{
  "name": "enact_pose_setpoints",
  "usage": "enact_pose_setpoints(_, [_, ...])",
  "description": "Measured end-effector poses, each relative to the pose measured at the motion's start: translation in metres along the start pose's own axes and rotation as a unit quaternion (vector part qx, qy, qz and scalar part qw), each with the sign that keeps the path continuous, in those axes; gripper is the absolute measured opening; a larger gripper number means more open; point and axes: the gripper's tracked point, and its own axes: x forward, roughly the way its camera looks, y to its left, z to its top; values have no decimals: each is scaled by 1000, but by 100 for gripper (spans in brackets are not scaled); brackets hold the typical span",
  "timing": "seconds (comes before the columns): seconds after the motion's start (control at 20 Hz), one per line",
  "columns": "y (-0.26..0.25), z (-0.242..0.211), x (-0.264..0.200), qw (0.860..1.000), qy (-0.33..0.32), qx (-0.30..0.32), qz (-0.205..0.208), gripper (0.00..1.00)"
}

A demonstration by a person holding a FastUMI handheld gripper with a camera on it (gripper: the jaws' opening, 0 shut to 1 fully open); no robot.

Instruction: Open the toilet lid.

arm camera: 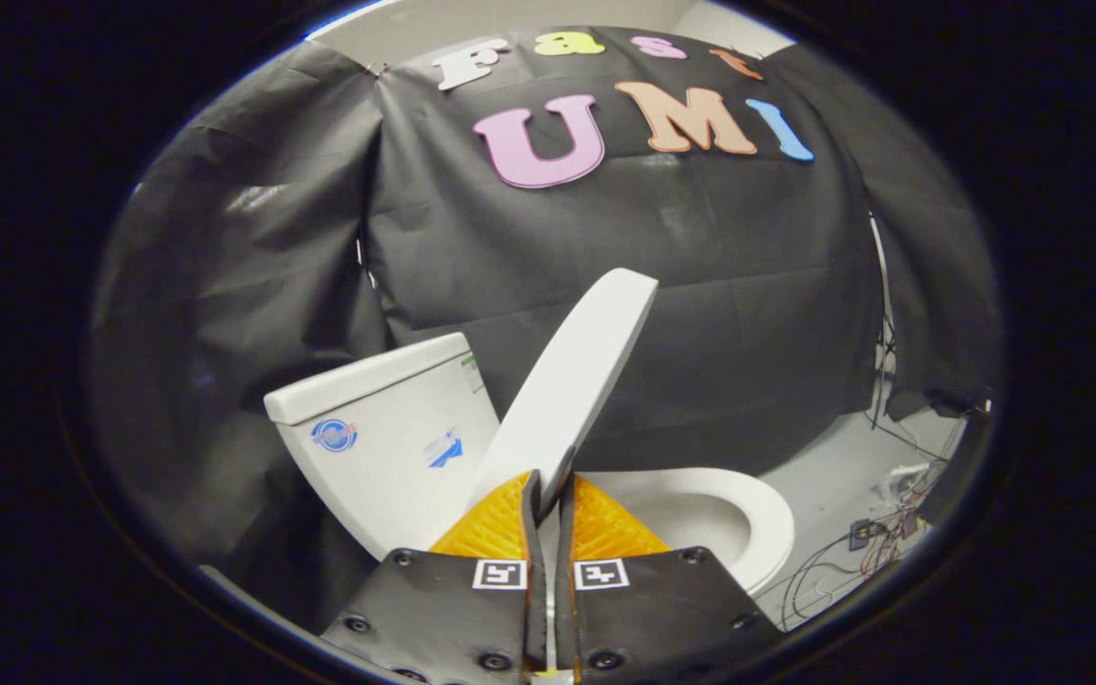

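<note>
White ceramic toilet tank (386,419), blue-and-red round sticker plus blue sticker on its front. Plain white plastic toilet lid (572,376), white oval seat (729,518). Pale grey floor (843,485) with black and red wires (876,542). Gripper (549,485) carries black-and-white square markers.

Gripper (549,480) was clamped w/ both fingers on edge of white toilet lid (572,381), lid raised partway & tilted up, tank (386,428) behind-left, open seat (748,514) ahead, cables (876,547) on floor beyond.

The gripper (549,490) is showing ribbed jaws, screw-studded plates at six o'clock, each wearing a square black-and-white marker.
</note>
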Motion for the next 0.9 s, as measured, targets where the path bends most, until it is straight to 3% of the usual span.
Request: enact_pose_setpoints(0.9, [34, 22, 6, 998, -47, -22, -21, 4])
